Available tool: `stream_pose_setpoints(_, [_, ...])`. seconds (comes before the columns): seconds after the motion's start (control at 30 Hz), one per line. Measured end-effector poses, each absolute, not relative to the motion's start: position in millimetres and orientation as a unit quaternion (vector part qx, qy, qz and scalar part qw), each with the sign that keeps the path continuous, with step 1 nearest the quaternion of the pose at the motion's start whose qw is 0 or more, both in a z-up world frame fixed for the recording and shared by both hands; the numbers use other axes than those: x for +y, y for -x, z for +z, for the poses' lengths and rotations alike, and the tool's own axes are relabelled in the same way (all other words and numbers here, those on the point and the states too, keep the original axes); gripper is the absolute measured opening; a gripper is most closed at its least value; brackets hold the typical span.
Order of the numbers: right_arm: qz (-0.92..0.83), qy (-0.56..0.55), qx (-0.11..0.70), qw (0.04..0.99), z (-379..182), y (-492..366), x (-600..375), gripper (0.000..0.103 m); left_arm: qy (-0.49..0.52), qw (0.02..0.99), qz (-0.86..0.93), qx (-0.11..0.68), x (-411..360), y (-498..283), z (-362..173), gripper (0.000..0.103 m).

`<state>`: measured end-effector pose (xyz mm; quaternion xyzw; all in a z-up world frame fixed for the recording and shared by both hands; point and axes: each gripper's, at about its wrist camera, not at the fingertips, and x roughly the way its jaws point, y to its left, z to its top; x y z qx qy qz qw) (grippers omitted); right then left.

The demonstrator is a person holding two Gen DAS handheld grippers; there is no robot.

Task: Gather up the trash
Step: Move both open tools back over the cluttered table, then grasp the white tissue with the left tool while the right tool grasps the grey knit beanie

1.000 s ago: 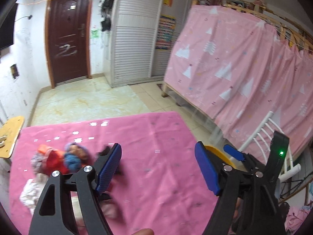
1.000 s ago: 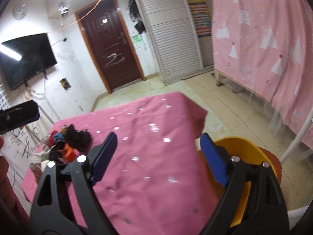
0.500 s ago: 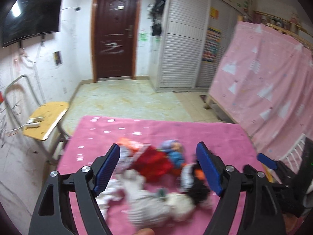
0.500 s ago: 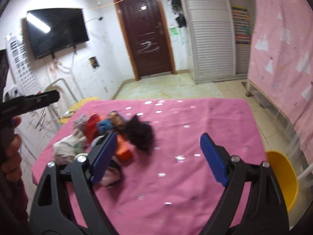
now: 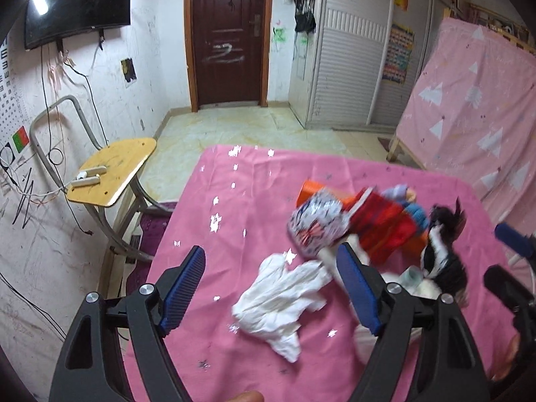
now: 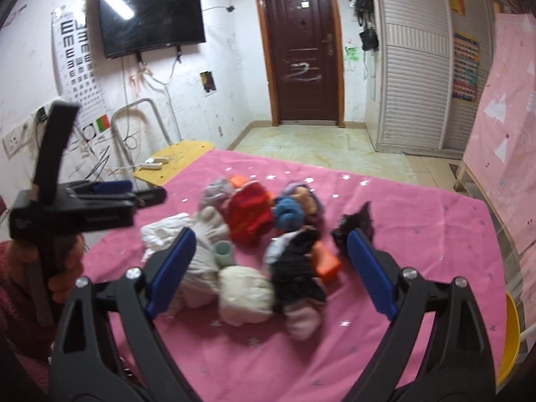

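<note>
Pink tablecloth [image 5: 234, 221] bare toward 10 o'clock edge; trash pile [image 6: 254, 234] central; left gripper [image 5: 271, 288] tilted down, jaws spread, empty; right gripper [image 6: 271, 268] jaws just widened, empty

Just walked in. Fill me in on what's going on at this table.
A person holds a pair of black tongs with blue pads in each hand over a table under a pink star-print cloth. Both the left tongs and the right tongs are open and hold nothing; the right jaws have just been opening wider. Below them lies a heap: crumpled white tissue, a red knitted piece, a black furry item, a small pale green cup. Nothing is picked up yet.
</note>
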<state>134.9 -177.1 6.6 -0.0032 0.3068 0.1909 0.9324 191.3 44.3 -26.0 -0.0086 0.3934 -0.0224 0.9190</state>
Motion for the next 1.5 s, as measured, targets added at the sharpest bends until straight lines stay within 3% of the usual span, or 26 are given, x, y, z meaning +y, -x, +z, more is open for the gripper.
stream_pose_setpoints(0.2, [0.220,0.025,0.312,0.924,3,-124,-143,0.088,-0.031,0.907,-0.042,0.419,43,-190,-54,0.070])
stream_pose_setpoints(0.27, [0.226,0.033,0.316,0.921,0,-123,-133,0.088,-0.031,0.903,-0.052,0.426,43,-190,-60,0.063])
stream_pose_setpoints(0.4, [0.236,0.044,0.323,0.915,-3,-122,-118,0.088,-0.028,0.890,-0.068,0.450,42,-193,-77,0.031])
stream_pose_setpoints(0.6, [0.244,0.049,0.329,0.911,-7,-125,-105,0.088,-0.022,0.900,-0.067,0.430,45,-185,-76,0.014])
stream_pose_setpoints(0.87, [0.254,0.058,0.347,0.901,-19,-131,-90,0.088,-0.002,0.912,-0.043,0.407,66,-180,-61,0.012])
stream_pose_setpoints(1.1, [0.246,0.080,0.355,0.898,-30,-138,-82,0.064,0.009,0.919,-0.036,0.392,77,-174,-44,0.012])
stream_pose_setpoints(1.27, [0.233,0.088,0.378,0.892,-44,-147,-86,0.064,0.010,0.922,-0.038,0.386,81,-174,-37,0.012])
stream_pose_setpoints(1.5, [0.235,0.080,0.371,0.895,-45,-146,-91,0.053,0.008,0.924,-0.037,0.382,78,-172,-30,0.012])
